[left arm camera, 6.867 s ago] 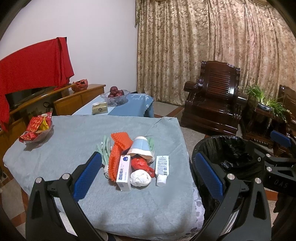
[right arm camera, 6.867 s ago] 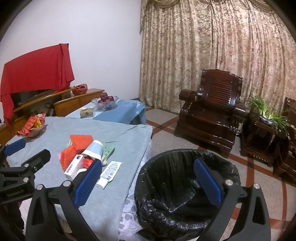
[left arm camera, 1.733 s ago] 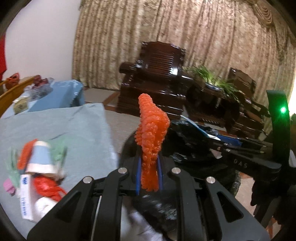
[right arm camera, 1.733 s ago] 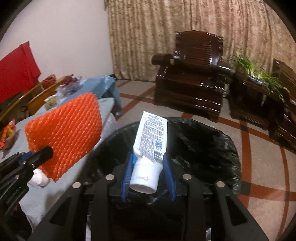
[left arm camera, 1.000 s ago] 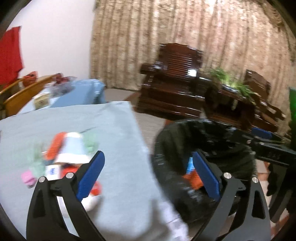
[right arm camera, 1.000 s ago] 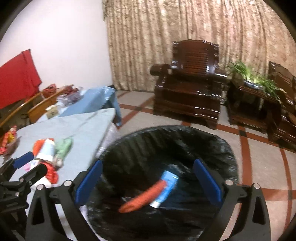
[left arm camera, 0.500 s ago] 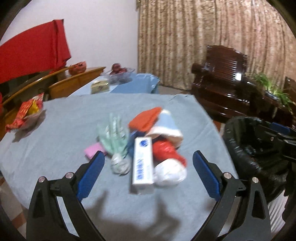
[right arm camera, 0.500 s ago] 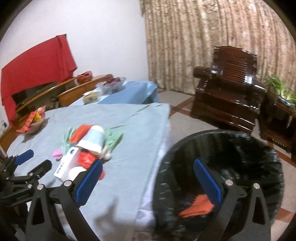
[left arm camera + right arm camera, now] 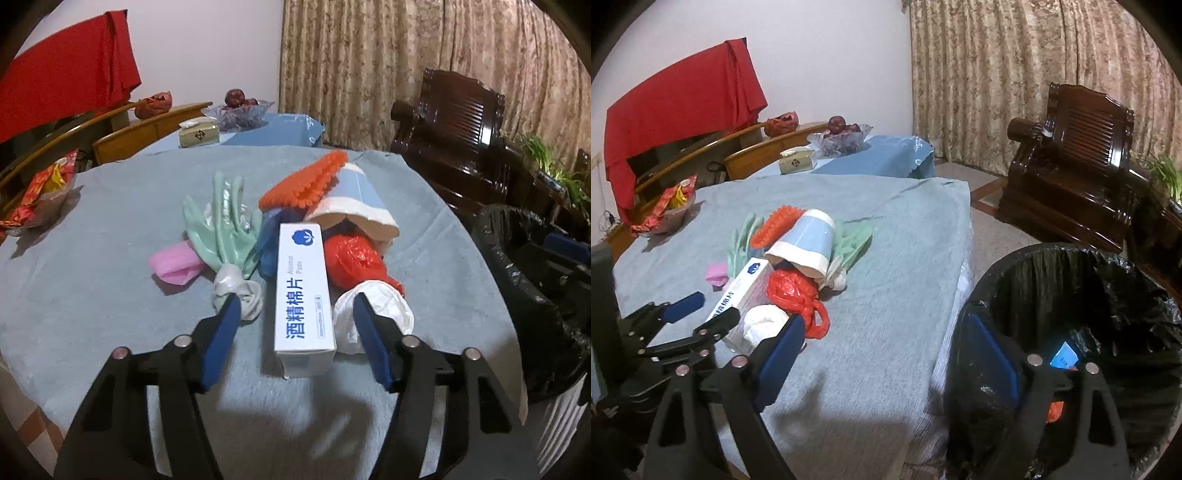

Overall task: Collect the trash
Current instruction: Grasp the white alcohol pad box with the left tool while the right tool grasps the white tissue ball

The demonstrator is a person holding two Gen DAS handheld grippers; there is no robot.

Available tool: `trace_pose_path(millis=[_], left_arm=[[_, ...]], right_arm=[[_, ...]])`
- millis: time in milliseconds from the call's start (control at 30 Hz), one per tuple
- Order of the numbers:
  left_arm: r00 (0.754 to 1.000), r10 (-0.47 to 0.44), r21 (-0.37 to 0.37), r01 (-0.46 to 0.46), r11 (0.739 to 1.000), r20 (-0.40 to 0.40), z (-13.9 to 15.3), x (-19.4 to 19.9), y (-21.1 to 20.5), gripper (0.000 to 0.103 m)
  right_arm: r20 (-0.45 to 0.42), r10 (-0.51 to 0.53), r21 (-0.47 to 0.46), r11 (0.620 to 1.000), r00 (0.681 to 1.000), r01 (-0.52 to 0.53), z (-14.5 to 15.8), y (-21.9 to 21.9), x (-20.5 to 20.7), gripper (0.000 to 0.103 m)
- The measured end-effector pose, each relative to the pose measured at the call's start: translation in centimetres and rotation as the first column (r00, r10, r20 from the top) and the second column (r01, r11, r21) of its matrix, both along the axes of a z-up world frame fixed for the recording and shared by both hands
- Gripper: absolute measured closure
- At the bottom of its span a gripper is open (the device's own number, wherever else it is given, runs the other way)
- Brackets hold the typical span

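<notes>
My left gripper (image 9: 295,325) was closing astride the long white cardboard box with blue print (image 9: 303,295), pads not yet touching. It lay near the front edge of the grey-clothed table (image 9: 110,295). My right gripper (image 9: 886,350) was closing on nothing beside the black-lined bin (image 9: 1071,288). Next: pinch, lift, carry binward.

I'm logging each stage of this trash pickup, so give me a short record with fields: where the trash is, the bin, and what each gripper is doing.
trash pile: on the grey cloth table; white box, red plastic bag, white wad, paper cup, orange foam net, green glove, pink piece
bin: black-lined bin beside the table, some items already inside
left gripper: jaws closing, white box between them, pads not yet touching
right gripper: jaws closing, nothing between them
</notes>
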State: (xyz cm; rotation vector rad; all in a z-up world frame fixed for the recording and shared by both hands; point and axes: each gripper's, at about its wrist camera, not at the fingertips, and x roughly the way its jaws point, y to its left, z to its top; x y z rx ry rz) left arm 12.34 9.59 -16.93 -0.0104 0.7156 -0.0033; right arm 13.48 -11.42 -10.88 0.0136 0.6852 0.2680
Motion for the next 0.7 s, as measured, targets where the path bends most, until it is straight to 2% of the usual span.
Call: trace_pose_path(millis=[200, 333, 700], left_arm=[[1.0, -0.01, -0.026, 0.009, 1.0, -0.025, -1.3, 1.1, 0.2, 0.071], [1.0, -0.001, -0.054, 0.0, 0.999, -0.024, -0.9, 0.8, 0.5, 0.073], [0.999, 0.019, -0.05, -0.017, 0.999, 0.045, 2.4, -2.7, 1.7, 0.073]], right_arm=[[0.0, 0.005, -0.008, 1.0, 1.0, -0.005, -0.2, 0.2, 0.1, 0.016], [-0.005, 0.015, -0.006, 1.0, 1.0, -0.015, -0.3, 0.4, 0.1, 0.016], [-0.004, 0.06, 0.022, 0.998, 0.998, -0.059, -0.9, 2.9, -0.1, 0.016]])
